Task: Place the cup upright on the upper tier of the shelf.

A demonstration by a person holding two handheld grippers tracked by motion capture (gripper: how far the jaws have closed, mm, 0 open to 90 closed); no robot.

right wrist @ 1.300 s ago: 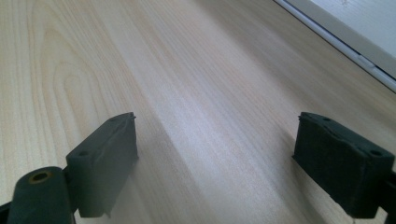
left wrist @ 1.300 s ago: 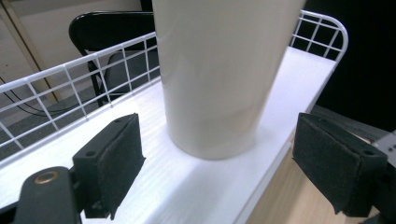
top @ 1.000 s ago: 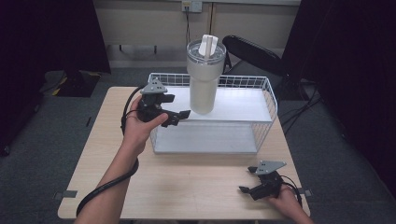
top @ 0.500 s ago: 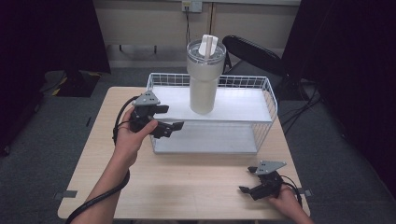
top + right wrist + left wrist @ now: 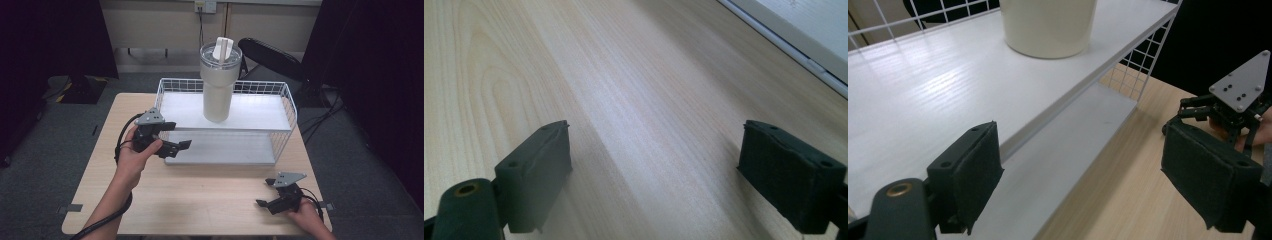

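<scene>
A tall cream tumbler [image 5: 220, 85] with a lid and straw stands upright on the upper shelf [image 5: 260, 112] of a white wire rack; its base [image 5: 1048, 25] shows in the left gripper view. My left gripper [image 5: 176, 147] hovers open at the rack's front left corner, short of the tumbler, with nothing between its pads [image 5: 975, 172]. My right gripper [image 5: 265, 203] rests open near the table's front right edge, its jaws wide apart over bare wood [image 5: 639, 100]. It appears farther off as the right gripper [image 5: 1233, 100] in the left gripper view.
The rack's lower shelf [image 5: 225, 147] lies in front of and below the upper one. Wire walls [image 5: 287, 107] close the rack's back and sides. The wooden table [image 5: 200, 200] extends in front of the rack. A dark chair [image 5: 270, 55] stands behind the table.
My left gripper has drawn back from the upper shelf, moving down and toward the table's front, still open. The right gripper and the tumbler have not moved.
</scene>
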